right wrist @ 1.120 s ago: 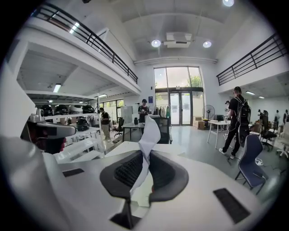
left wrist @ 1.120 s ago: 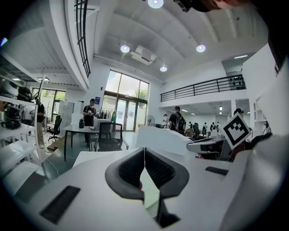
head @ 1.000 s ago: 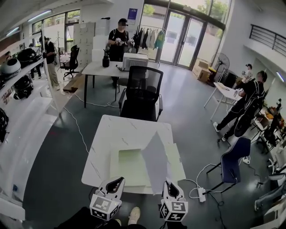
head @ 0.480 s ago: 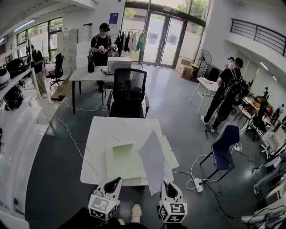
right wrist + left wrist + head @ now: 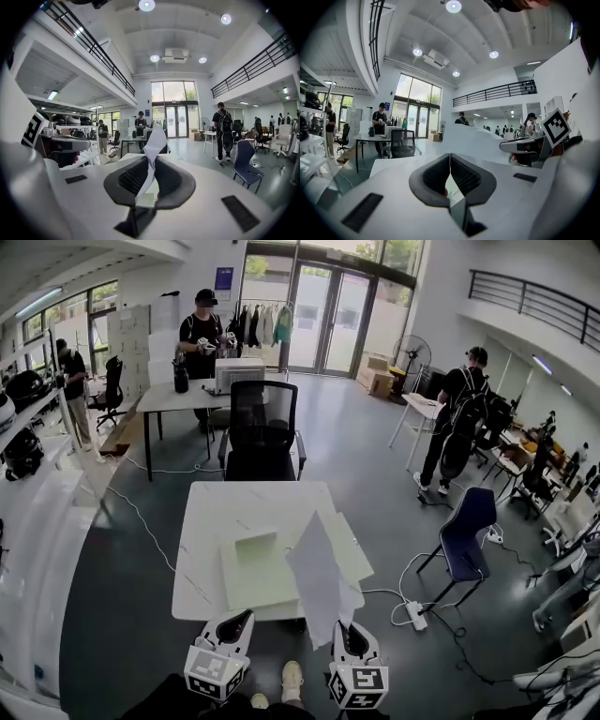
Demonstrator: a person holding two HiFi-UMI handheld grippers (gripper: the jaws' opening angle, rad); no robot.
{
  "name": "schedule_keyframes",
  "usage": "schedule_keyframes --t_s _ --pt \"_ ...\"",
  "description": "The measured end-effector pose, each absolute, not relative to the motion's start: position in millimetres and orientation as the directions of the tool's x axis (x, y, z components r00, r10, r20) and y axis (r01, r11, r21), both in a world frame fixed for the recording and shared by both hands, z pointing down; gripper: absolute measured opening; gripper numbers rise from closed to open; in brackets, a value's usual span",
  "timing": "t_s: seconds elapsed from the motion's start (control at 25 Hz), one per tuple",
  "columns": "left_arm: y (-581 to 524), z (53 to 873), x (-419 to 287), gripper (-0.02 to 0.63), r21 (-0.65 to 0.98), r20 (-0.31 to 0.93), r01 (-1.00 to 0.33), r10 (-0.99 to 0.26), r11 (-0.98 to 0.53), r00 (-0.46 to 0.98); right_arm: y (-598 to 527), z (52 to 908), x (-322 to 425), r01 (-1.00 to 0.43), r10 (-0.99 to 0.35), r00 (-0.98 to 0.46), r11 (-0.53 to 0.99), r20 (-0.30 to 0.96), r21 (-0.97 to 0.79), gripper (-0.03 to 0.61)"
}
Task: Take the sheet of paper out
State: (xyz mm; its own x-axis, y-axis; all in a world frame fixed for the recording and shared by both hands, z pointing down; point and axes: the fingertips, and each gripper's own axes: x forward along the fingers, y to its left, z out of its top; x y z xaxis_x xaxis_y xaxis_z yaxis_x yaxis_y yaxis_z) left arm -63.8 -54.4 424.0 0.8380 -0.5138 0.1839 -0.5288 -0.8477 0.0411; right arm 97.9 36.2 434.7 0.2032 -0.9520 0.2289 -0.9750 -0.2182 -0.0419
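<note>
A white sheet of paper [image 5: 319,582] stands up on edge from my right gripper [image 5: 345,629], which is shut on its lower edge. In the right gripper view the sheet [image 5: 154,140] rises between the dark pads of that gripper [image 5: 151,161]. A pale green folder [image 5: 258,568] lies flat on the white table [image 5: 216,512] near its front edge, under and behind the lifted sheet. My left gripper [image 5: 242,620] hangs just off the table's front edge, left of the sheet, and in its own view this gripper [image 5: 450,157] is shut with nothing held.
A black office chair [image 5: 261,432] stands at the table's far side. A blue chair [image 5: 466,535] and a power strip with cables [image 5: 412,615] are on the floor to the right. White shelving [image 5: 37,512] runs along the left. People stand at tables further back.
Both grippers have drawn back toward me, away from the table. The sheet has come along in the right gripper, sliding further off the green folder.
</note>
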Motion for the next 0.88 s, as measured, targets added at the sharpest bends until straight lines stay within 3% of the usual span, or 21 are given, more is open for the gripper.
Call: schedule_keyframes --t_s 0.88 --pt "-51 428 -54 0.025 0.036 0.198 -0.524 -0.508 -0.851 0.838 40 431 105 -0.975 -0.953 0.204 -0.218 0.222 -0.037 0.058"
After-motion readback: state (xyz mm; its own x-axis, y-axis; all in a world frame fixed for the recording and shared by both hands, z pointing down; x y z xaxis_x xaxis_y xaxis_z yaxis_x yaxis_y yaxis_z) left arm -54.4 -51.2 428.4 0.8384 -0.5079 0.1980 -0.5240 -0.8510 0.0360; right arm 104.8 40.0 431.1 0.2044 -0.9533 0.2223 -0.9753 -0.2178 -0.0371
